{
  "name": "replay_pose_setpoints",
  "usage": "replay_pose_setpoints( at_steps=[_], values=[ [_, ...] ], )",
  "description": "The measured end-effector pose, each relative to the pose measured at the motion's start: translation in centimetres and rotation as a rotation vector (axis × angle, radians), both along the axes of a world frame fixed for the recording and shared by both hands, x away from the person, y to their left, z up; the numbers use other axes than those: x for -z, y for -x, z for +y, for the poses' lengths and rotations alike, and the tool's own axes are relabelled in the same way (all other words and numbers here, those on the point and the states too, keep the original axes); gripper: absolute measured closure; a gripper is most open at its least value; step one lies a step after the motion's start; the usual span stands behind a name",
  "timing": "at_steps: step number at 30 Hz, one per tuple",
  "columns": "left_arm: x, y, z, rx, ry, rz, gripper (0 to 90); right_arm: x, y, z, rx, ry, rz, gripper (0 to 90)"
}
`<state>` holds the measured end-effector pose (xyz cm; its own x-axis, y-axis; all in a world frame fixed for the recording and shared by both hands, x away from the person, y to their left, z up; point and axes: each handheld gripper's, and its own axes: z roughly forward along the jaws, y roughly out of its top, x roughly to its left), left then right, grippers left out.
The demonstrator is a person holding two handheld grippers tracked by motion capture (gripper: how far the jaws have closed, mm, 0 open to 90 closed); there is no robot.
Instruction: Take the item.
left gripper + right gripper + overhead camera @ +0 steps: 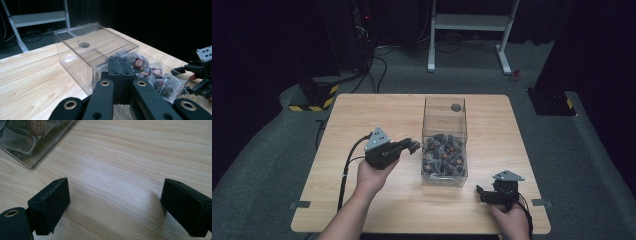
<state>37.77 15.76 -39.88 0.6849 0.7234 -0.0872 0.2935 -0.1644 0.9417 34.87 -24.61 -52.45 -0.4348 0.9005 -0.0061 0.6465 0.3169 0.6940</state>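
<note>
Two hand-held grippers flank a clear box of sachets on the pale wooden surface (362,115).

The left hand-held gripper (413,146) is raised off the surface with its jaws pressed flat together and nothing visible between them, its tip just beside the near-left wall of the clear square acrylic box (445,120). From there it looks ready to nudge or steady that wall, I'd guess. Dark sachets with small round red-and-gold labels (143,67) are heaped in the box straight ahead of its tip. The right hand-held gripper (480,194) sits low over bare wood, jaws spread wide and empty, the box's corner off to its upper left, seemingly parked clear while waiting.
</note>
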Motion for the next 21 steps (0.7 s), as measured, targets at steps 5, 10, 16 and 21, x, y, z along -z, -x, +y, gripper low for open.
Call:
replay_pose_setpoints(
  at_steps=[5, 10, 16, 21],
  values=[
    [-0.1, 0.1, 0.8, -0.013, 0.003, -0.002, 90.0, 0.0, 0.0, 0.0, -0.002, 0.000, -0.002, 8.5],
    [-0.1, 0.2, 1.8, -0.029, 0.003, -0.003, 90.0, 0.0, 0.0, 0.0, -0.001, 0.000, -0.002, 8.5],
    [-0.2, 0.3, 2.6, -0.044, -0.001, -0.004, 90.0, 0.0, 0.0, 0.0, -0.002, 0.000, -0.002, 8.6],
    [-0.2, 0.4, 3.4, -0.057, -0.002, -0.005, 90.0, 0.0, 0.0, 0.0, -0.001, 0.000, -0.002, 8.6]
  ],
)
